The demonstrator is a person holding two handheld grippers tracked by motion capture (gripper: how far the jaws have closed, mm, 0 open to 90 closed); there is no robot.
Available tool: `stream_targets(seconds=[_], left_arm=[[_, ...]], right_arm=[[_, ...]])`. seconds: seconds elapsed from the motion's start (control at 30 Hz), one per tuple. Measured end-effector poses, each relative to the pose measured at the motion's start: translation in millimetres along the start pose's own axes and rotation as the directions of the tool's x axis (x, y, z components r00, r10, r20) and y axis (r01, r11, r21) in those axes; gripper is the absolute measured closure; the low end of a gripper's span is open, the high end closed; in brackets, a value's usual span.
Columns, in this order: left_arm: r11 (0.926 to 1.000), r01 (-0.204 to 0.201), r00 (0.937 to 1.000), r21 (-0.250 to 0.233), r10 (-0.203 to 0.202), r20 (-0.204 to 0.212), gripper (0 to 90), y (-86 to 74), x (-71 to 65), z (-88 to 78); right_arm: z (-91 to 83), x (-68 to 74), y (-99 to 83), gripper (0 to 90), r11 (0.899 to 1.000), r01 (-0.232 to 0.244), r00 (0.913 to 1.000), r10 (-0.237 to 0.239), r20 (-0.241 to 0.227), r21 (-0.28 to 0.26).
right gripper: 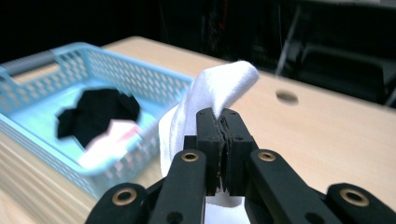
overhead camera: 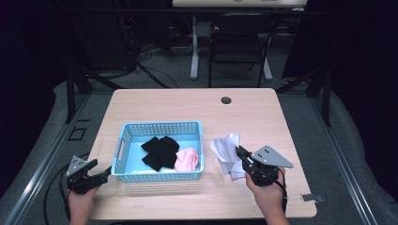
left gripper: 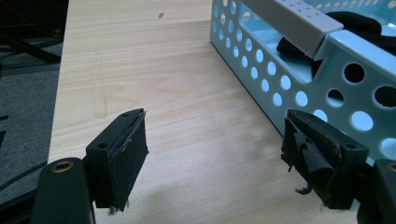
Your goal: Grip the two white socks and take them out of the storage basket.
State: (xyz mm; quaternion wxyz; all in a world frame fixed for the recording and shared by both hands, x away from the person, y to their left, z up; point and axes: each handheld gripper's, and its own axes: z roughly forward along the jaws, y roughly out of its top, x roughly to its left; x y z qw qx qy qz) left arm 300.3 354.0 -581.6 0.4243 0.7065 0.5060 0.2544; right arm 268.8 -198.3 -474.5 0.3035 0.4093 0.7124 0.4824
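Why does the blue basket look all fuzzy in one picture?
In the right gripper view the basket is blurry, while the tongs pinching the white cloth look sharp; in the high view the room behind the table is dark.

A white cloth (overhead camera: 226, 151) sits right of centre. The light blue basket (overhead camera: 162, 127), dotted with round holes, holds a black cloth (overhead camera: 159, 153) and a pink one (overhead camera: 187, 159). The table (overhead camera: 197, 105) is pale woodgrain.
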Motion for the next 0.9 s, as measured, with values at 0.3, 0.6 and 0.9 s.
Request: stream_targets(seconds=[0.3,0.6,0.9], left_arm=[[1.0,-0.007,1.0,-0.004,0.007,0.005,22.2,0.1,-1.0,-0.3],[1.0,-0.006,1.0,-0.002,0.006,0.007,22.2,0.2,-0.3,-0.6],[1.0,-0.006,1.0,-0.003,0.006,0.007,22.2,0.3,-0.3,-0.8]], right_arm=[[18.3,-57.1,-57.2,87.4,0.956,-0.231,0.9683,0.208,0.139,0.182],[21.2,-73.2,-73.2,66.5,0.915,-0.331,0.9347,0.284,0.214,0.23],[1.5,-79.4,-66.6,41.9,0.927,-0.355,0.8983,0.302,0.319,0.122]])
